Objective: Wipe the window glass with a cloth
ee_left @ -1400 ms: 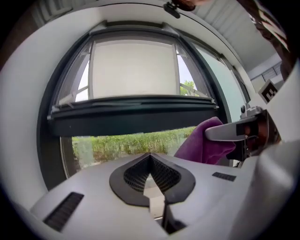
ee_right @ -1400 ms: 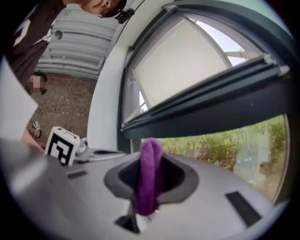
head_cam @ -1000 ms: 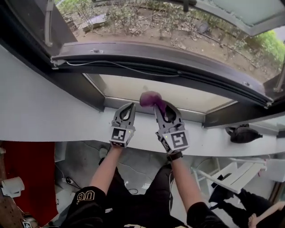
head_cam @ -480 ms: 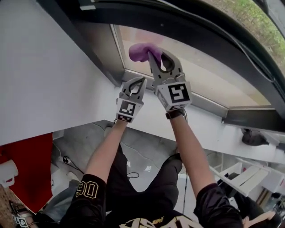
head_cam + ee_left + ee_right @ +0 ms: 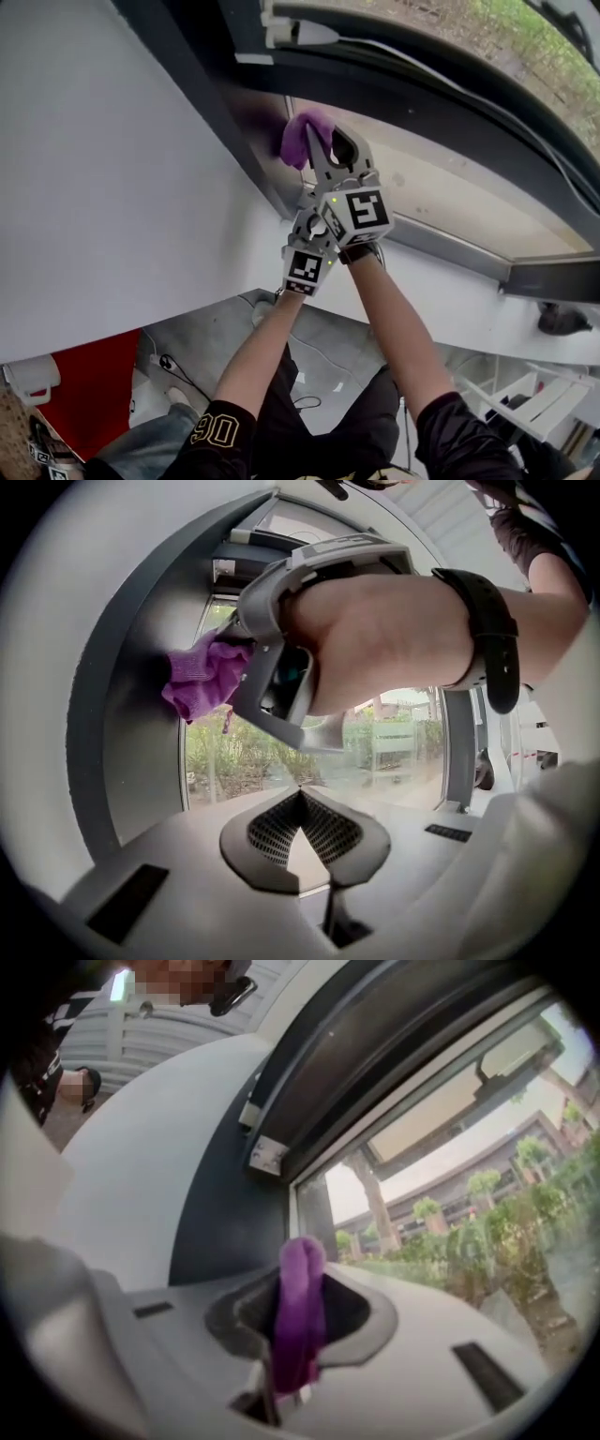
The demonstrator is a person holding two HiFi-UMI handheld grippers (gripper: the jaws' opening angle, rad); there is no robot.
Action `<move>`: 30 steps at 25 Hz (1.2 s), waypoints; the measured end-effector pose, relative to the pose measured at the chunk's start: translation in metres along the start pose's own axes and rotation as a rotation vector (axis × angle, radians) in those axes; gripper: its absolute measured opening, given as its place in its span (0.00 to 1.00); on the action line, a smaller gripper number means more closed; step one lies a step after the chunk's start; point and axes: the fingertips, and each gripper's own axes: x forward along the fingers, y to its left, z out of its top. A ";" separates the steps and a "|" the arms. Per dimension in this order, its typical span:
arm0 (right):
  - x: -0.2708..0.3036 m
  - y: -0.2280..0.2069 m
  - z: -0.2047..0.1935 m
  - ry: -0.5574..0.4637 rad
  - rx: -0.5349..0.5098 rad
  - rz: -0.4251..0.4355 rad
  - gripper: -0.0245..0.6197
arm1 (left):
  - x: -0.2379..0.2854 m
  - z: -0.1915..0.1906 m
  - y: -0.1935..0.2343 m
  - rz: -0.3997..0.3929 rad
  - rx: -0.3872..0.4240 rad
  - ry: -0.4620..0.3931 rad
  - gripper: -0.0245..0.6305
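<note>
Your right gripper (image 5: 321, 152), clamped on the purple cloth (image 5: 302, 141), has slid left in 0.5 s. The cloth's now at the window glass (image 5: 450, 202) corner by the dark frame (image 5: 246, 131) (edge pass, prob.). Left gripper (image 5: 300, 803): jaws together, empty, tucked beneath.

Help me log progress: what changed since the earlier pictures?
The right gripper swept the purple cloth left along the glass to the dark window frame; the left gripper tucked in beneath it. Unchanged: right jaws shut on the cloth, left jaws shut, empty.
</note>
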 end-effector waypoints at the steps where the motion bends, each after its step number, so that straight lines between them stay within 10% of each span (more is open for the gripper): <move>1: 0.001 0.001 0.000 -0.006 0.006 -0.004 0.16 | 0.001 0.000 -0.002 -0.005 0.007 0.002 0.06; 8: -0.002 -0.002 0.008 -0.011 0.082 0.042 0.15 | 0.008 -0.002 -0.033 -0.081 0.125 0.022 0.06; 15: -0.080 -0.066 0.035 -0.010 0.054 -0.048 0.16 | 0.027 0.006 -0.086 -0.078 0.076 0.001 0.06; 30: -0.392 -0.312 0.161 -0.113 -0.090 -0.450 0.16 | 0.098 0.023 -0.329 -0.468 -0.035 -0.107 0.06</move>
